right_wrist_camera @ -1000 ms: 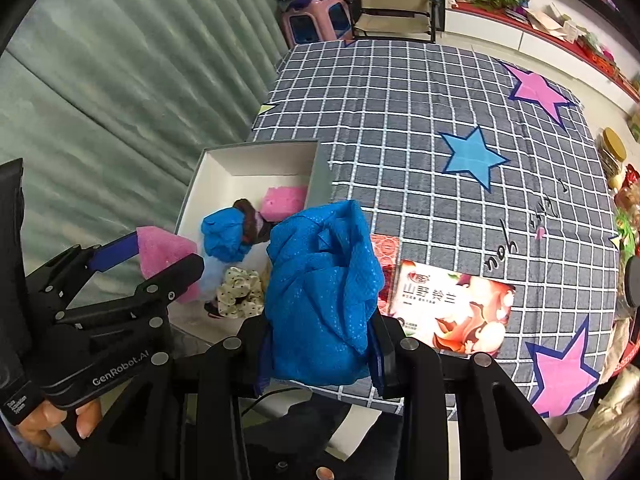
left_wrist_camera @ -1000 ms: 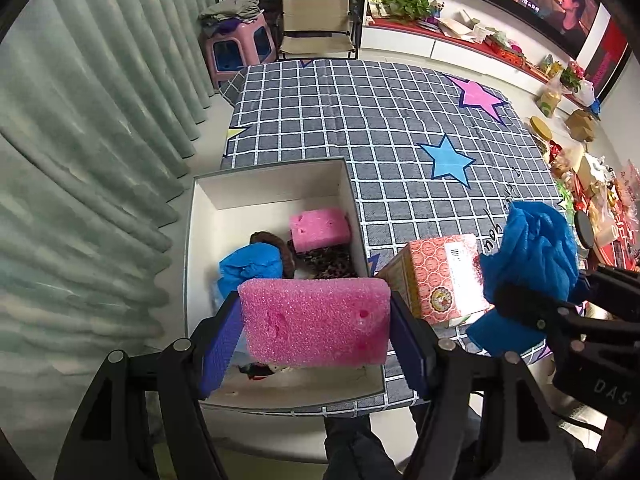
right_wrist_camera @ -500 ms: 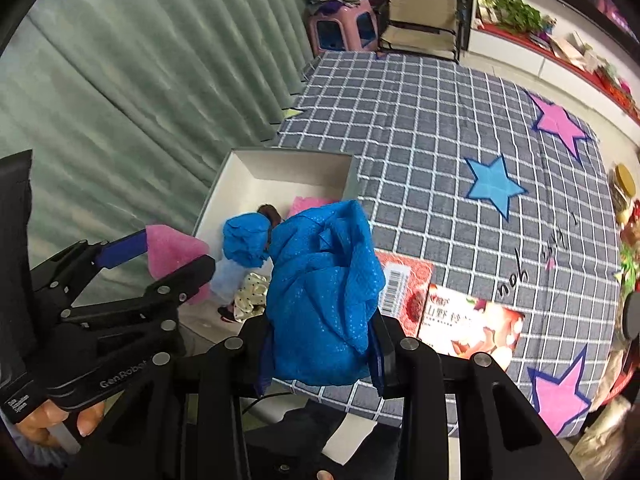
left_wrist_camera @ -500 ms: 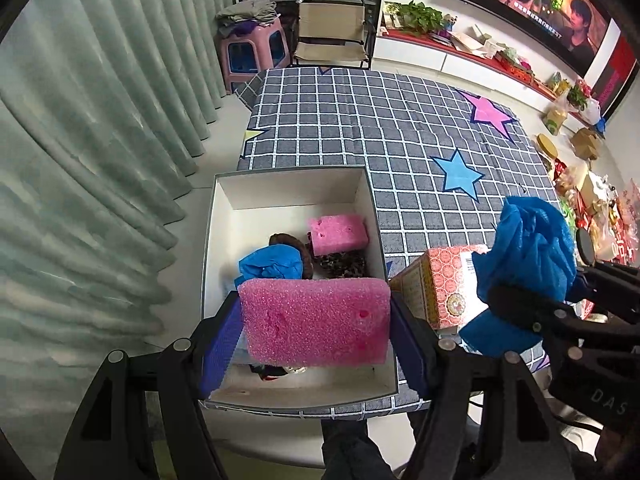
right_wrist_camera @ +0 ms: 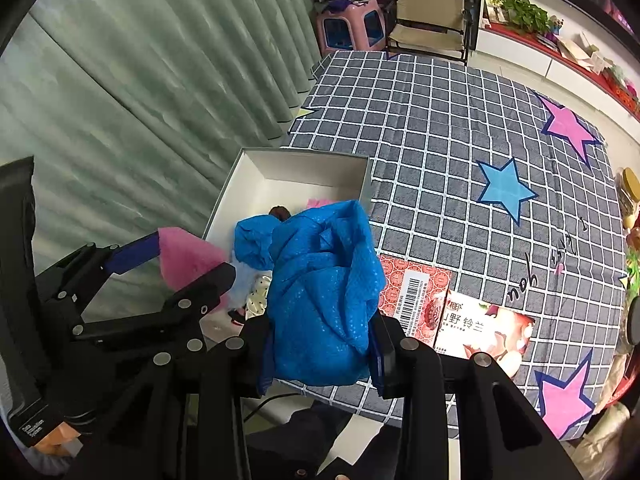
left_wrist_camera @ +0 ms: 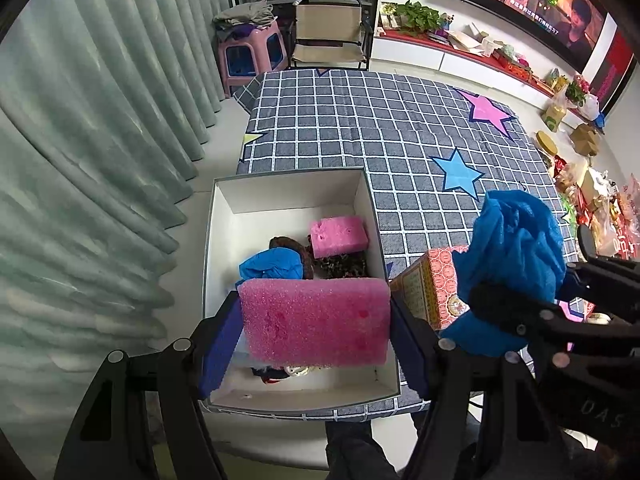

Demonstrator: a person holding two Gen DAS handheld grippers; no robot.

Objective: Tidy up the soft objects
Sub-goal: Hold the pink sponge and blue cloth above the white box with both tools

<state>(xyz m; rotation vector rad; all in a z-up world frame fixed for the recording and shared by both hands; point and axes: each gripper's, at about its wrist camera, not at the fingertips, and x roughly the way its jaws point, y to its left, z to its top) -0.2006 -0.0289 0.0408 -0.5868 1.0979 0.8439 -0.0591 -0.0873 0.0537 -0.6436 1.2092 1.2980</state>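
Note:
My left gripper [left_wrist_camera: 316,344] is shut on a pink sponge [left_wrist_camera: 316,322] and holds it above the near part of a white open box [left_wrist_camera: 288,200]. In the box lie a second pink sponge [left_wrist_camera: 339,231], a blue cloth bundle [left_wrist_camera: 271,264], a dark patterned item [left_wrist_camera: 344,266] and a brown item [left_wrist_camera: 285,243]. My right gripper [right_wrist_camera: 320,356] is shut on a crumpled blue cloth [right_wrist_camera: 320,296], held above the table's near edge, just right of the box [right_wrist_camera: 296,168]. The left gripper [right_wrist_camera: 176,276] with the pink sponge [right_wrist_camera: 188,254] shows in the right wrist view.
A red patterned carton [right_wrist_camera: 452,316] lies on the grey checked tablecloth [right_wrist_camera: 440,128] right of the box; it also shows in the left wrist view [left_wrist_camera: 432,288]. Curtains hang at the left. A folding chair [left_wrist_camera: 330,36] and pink stool [left_wrist_camera: 250,54] stand beyond the table. Clutter lines the right side.
Both grippers have risen and drawn back, so the box and table look smaller and farther. Each keeps its hold on its item.

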